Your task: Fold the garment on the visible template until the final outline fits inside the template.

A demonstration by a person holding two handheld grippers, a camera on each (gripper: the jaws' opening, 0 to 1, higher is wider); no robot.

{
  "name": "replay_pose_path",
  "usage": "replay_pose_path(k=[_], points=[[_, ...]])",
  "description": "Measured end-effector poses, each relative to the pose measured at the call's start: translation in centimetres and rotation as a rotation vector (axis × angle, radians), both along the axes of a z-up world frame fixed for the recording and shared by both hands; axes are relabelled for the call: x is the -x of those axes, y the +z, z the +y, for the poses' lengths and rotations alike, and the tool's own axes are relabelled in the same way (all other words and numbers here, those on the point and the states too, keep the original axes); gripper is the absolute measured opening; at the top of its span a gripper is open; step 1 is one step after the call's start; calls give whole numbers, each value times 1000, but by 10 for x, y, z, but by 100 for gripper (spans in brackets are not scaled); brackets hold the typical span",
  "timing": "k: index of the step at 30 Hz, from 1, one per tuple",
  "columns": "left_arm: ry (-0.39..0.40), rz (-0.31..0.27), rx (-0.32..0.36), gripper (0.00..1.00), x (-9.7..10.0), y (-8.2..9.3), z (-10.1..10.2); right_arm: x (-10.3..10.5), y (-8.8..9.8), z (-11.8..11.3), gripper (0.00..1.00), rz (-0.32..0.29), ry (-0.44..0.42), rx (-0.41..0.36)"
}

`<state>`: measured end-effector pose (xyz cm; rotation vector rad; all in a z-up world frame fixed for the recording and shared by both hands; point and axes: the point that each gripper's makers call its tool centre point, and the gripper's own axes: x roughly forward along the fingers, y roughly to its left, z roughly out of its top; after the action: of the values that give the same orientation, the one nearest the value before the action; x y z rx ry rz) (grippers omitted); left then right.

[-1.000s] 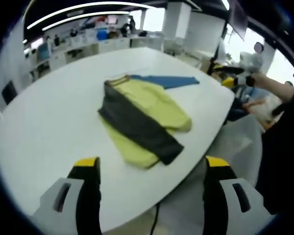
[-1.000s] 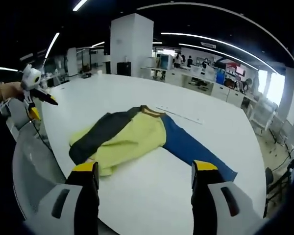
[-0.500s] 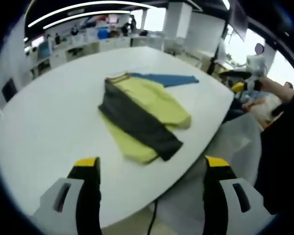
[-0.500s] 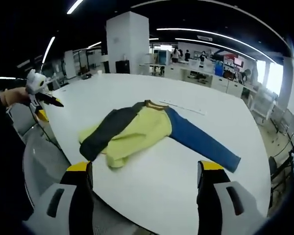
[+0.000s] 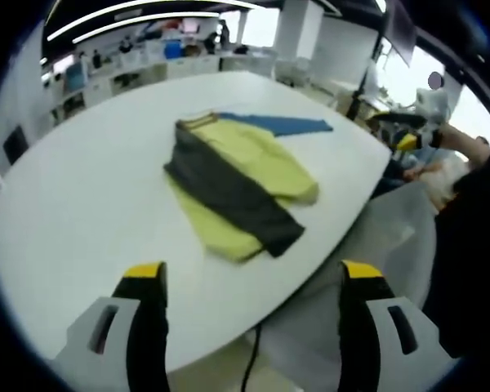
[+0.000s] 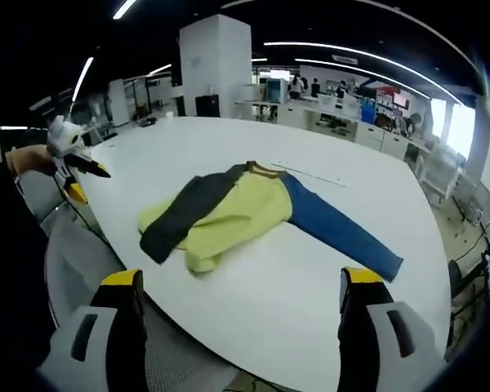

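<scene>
Here | left tool [image 5: 245, 282], right tool [image 6: 241, 286]: wide apart, empty | garment [image 6: 229, 214]: template indiscernible on table [image 6: 253, 302]

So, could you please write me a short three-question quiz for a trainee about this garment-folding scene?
1. True or false: the grey sleeve lies folded across the yellow body of the garment.
2. Which sleeve lies stretched out flat on the white table? A) grey B) blue C) both
3. Fill in: both the left gripper and the right gripper are ____ and hold nothing.

Key:
1. True.
2. B; the blue sleeve reaches out away from the body.
3. Open; each stands off from the garment, jaws wide apart.
</scene>
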<state>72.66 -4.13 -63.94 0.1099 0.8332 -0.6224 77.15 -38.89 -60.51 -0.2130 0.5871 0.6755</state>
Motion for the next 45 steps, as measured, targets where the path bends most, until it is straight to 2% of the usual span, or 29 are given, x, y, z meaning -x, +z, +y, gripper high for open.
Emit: replay_pose_path(k=[10, 22, 29, 37, 45], points=[[-6, 5, -15, 83, 3, -4, 0, 1, -4, 0, 100, 18, 6, 8], [-35, 15, -22, 83, 2, -9, -11, 6, -8, -2, 100, 34, -5, 5], [-81, 22, -19, 82, 1, -19, -32, 8, -8, -3, 100, 32, -8, 3], [-134, 22, 9, 78, -10, -37, -54, 9, -9, -6, 100, 36, -18, 5], [-212, 23, -14, 74, -22, -53, -79, 9, -9, -10, 100, 38, -19, 7]])
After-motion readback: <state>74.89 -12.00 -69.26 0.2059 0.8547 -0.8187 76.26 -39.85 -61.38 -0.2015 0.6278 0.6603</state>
